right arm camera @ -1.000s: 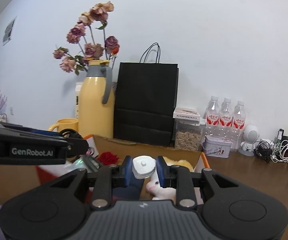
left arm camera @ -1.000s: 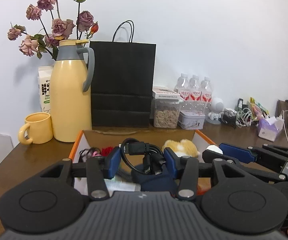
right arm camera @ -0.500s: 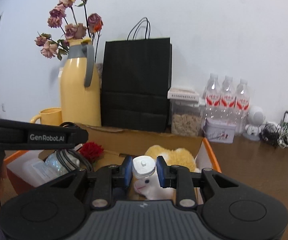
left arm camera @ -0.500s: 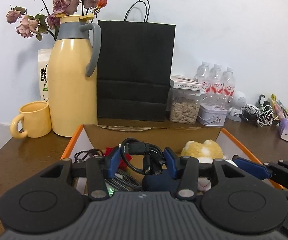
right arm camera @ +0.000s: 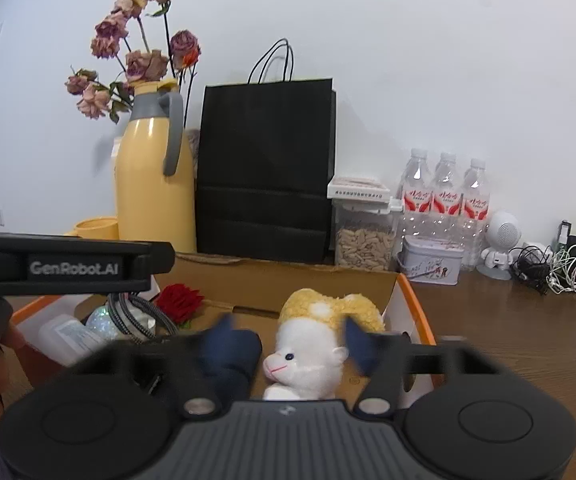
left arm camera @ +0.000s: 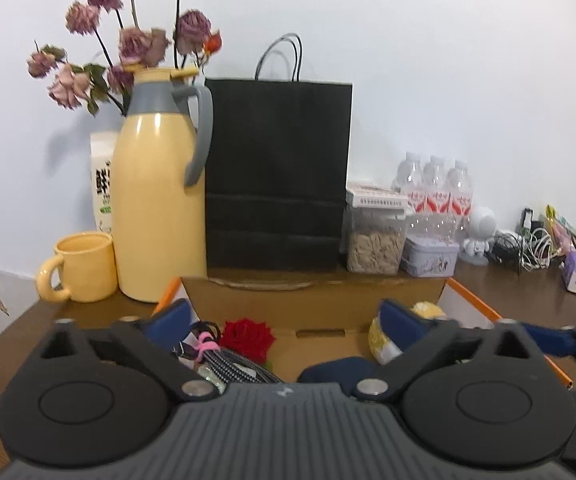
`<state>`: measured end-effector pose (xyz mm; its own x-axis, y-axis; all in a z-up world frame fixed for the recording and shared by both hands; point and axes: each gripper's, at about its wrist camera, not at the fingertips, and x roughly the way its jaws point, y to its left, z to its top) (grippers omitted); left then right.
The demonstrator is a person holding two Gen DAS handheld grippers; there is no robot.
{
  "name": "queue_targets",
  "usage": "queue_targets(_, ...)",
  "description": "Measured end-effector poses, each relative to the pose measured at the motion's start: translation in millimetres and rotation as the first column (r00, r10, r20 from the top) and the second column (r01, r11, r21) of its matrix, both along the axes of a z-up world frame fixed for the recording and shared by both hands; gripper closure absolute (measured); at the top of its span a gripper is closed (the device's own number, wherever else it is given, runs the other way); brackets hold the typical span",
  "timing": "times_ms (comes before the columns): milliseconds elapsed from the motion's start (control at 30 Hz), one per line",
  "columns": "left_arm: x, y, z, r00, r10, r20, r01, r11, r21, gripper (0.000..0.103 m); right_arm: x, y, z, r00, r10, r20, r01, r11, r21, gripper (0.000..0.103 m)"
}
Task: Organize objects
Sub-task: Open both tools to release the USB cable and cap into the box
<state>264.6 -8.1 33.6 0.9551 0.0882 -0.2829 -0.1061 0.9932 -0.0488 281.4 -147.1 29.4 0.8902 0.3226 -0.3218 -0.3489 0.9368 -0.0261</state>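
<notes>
Both grippers – left (left arm camera: 284, 320), right (right arm camera: 286, 334) – are opening with nothing between the jaws, cable and small bottle just released into the box (right arm camera: 411, 296).

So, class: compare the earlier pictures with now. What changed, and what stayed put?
Both grippers are opening: the left gripper let go its black cable bundle, the right gripper its white cap, neither visible now. The cardboard box, plush toy and red rose stayed.

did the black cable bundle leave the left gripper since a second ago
Yes. The left gripper, jaws opening, has nothing between them now; against the cardboard box, the bundle that was clamped above it is gone, presumably dropped inside.
</notes>
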Motion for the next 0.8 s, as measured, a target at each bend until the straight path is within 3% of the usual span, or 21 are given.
queue_targets(100,-4,-1,1,1.000,0.007,0.016,-0.007,1.000,0.002,0.000,-3,-1,2,1.000,-0.018,0.025,0.018,1.000,0.008,0.000)
queue_targets(800,-12,0,9,1.000,-0.011,0.022,0.011,1.000,-0.018,0.000,-12,-5,8,0.999,-0.014,0.041,0.013,1.000,0.022,0.000)
